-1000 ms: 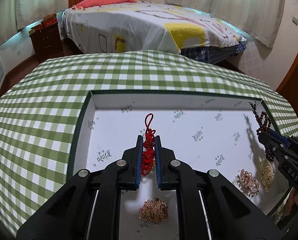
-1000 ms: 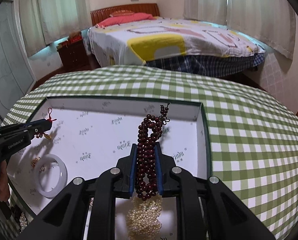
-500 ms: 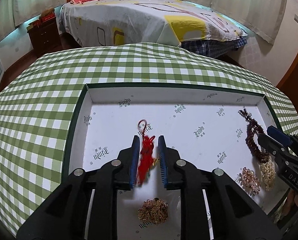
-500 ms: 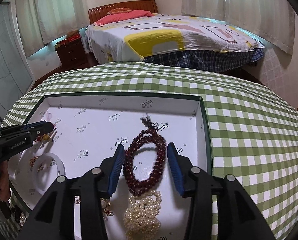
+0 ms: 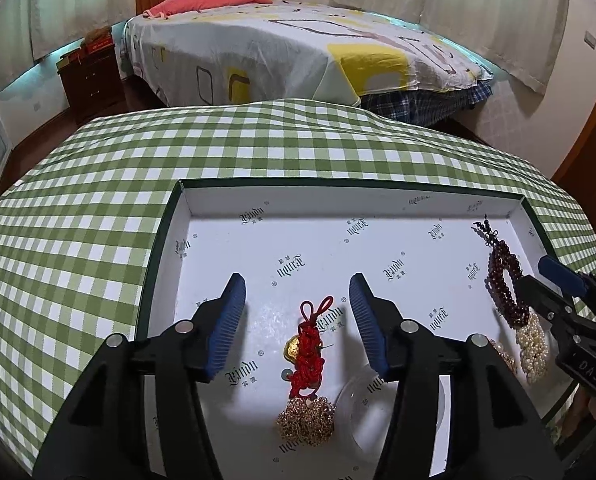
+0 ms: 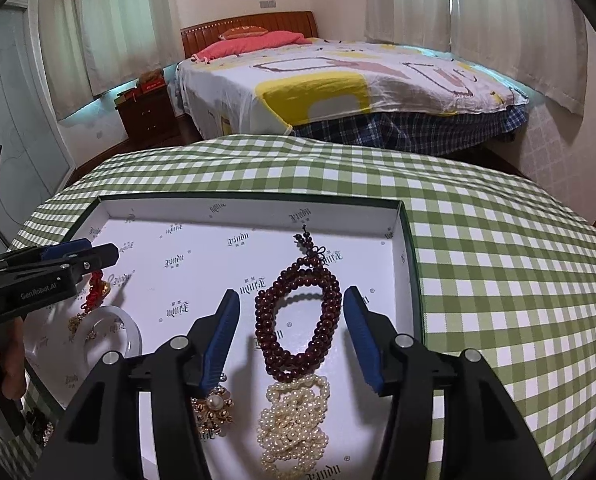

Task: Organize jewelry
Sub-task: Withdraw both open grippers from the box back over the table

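Note:
A white-lined tray (image 5: 338,200) with a dark green rim sits on the checked table. My left gripper (image 5: 298,320) is open over a red knotted charm (image 5: 308,354) with a gold coin, which lies flat in the tray beside a gold chain ball (image 5: 306,420). My right gripper (image 6: 289,332) is open around a dark red bead bracelet (image 6: 298,320) lying in the tray, just beyond a white pearl strand (image 6: 295,420). The bracelet also shows in the left wrist view (image 5: 504,280), and the charm in the right wrist view (image 6: 95,292).
A clear bangle (image 6: 109,334) and a gold pearl brooch (image 6: 213,406) also lie in the tray (image 6: 402,216). The green checked tablecloth (image 5: 77,220) surrounds it. A bed (image 6: 338,88) and a nightstand (image 5: 91,76) stand beyond the table. Dark jewelry (image 6: 37,428) lies outside the tray's near-left corner.
Both grippers have opened wide. The red charm dropped from the left gripper and the bead bracelet from the right, and both now lie flat in the tray.

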`<control>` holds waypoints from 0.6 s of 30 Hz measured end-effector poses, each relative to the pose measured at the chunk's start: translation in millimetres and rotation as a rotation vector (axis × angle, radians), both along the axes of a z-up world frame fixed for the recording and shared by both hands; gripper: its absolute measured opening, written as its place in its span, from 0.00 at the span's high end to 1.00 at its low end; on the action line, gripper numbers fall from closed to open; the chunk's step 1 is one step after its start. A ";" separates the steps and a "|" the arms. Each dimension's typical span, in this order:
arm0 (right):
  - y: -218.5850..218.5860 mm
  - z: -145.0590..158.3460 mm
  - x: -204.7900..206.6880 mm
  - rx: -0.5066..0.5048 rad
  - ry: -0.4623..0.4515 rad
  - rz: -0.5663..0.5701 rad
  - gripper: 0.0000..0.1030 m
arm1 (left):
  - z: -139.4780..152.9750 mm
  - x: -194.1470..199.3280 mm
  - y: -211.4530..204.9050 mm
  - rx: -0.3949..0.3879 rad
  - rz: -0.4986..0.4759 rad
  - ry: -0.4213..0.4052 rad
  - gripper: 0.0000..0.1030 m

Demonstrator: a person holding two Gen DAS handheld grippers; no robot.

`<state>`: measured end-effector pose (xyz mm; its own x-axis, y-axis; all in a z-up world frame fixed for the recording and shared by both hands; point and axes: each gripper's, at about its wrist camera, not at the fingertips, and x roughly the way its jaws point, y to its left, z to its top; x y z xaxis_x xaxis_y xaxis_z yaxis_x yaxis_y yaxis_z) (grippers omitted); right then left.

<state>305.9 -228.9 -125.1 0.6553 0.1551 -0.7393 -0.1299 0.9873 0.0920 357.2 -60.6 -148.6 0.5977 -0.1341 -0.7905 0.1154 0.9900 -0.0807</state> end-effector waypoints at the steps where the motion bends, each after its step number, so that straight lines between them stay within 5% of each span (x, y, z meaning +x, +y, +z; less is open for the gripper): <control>1: 0.0 1.0 -0.4 0.000 -0.005 -0.002 0.48 | 1.1 -1.6 0.5 -0.003 -0.002 -0.007 0.45; 18: 4.0 24.3 -32.9 -0.006 -0.085 -0.035 0.39 | 43.3 -66.3 17.8 -0.014 0.005 -0.188 0.33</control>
